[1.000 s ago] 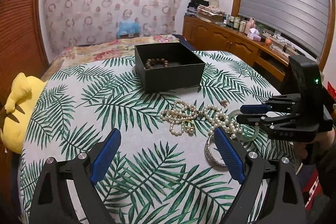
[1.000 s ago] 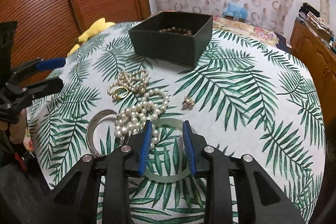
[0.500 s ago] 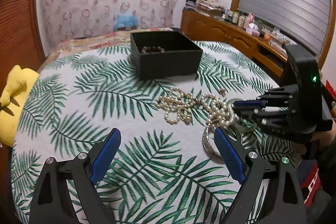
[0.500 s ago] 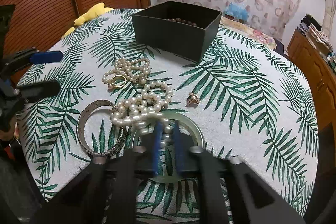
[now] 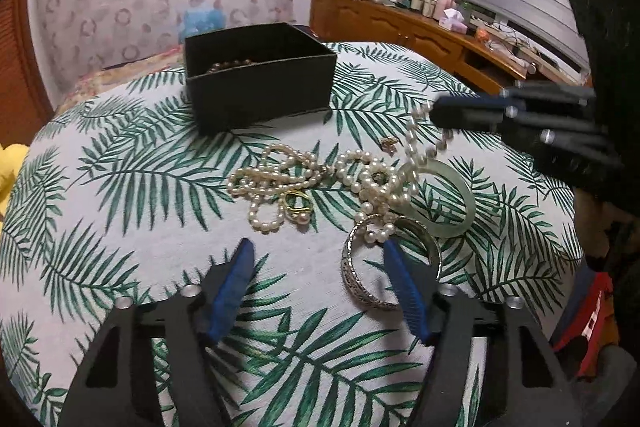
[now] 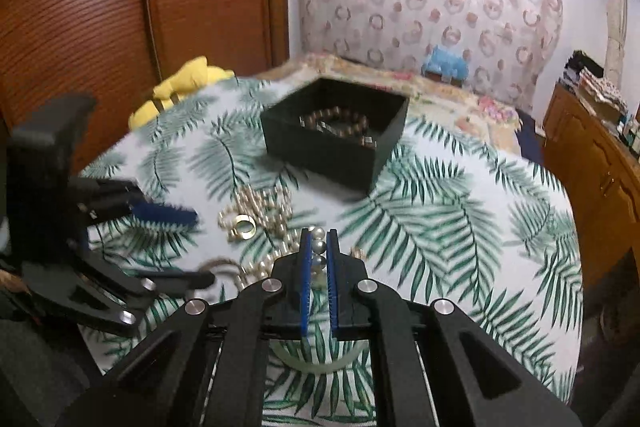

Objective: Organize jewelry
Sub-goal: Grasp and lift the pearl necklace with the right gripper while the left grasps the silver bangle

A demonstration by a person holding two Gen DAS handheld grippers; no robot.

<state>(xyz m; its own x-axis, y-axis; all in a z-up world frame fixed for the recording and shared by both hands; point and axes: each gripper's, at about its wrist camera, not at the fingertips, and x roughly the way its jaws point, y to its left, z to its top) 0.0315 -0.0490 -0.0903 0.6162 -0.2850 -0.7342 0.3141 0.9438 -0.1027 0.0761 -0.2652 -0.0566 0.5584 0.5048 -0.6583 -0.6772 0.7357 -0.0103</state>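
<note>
The right gripper [image 6: 318,247] is clamped on the pearls [image 5: 372,183], which trail to the desk [image 5: 140,235] at 6 o'clock of the box [image 5: 256,75]. Limp and tangle-prone, they likely lift best mid-strand. The left gripper [image 5: 318,261], jaws apart and just closing on nothing, hangs by the bangle [image 5: 356,279].

— What stays out of sight on the palm-leaf cloth [image 5: 132,187]?

— The black box [image 5: 256,75] shows only part of a brown bead bracelet [image 6: 340,125] over its wall. The silver bangle [image 5: 360,283] slips behind a blue pad, and the yellow plush toy [image 5: 8,167] is cut by the frame's edge.

— And the right gripper [image 6: 318,247]?

— It hides most of the jade bangle [image 6: 320,363] in its own view. The small trinket [image 5: 389,143] beside the pearl necklace [image 5: 372,179] is too tiny to identify.
</note>
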